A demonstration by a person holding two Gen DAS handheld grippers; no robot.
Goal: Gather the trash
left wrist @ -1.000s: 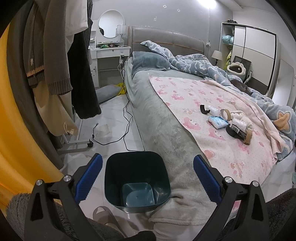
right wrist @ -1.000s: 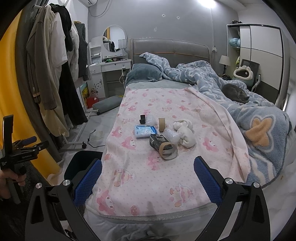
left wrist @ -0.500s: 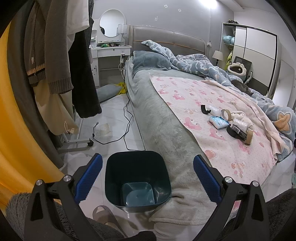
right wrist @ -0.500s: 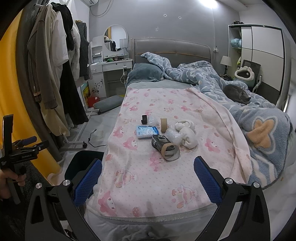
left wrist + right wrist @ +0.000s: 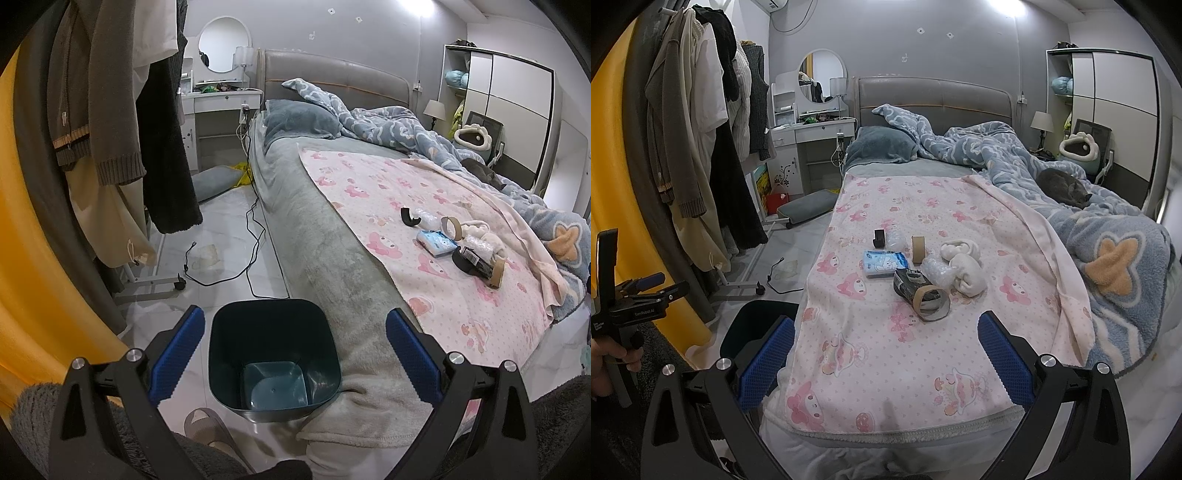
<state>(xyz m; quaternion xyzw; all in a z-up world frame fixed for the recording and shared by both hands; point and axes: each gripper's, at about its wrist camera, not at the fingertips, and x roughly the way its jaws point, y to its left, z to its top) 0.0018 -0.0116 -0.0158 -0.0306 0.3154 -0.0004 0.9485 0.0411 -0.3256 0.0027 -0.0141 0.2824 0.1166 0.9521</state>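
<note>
Right wrist view: bin (image 5: 746,325) mostly hidden behind bed (image 5: 923,350); both tools (image 5: 885,354) (image 5: 294,354) wide, empty.

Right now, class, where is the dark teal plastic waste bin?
The dark teal plastic waste bin stands on the floor against the bed's near left corner, directly ahead of the open left claw in the left wrist view.

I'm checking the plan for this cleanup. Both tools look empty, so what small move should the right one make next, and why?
Probably ease the right tool forward over the pink sheet toward the nearest item, the tape roll. Its jaws are open and empty, the trash lies ahead on the bed, and the bin stands empty beside the bed.
</note>
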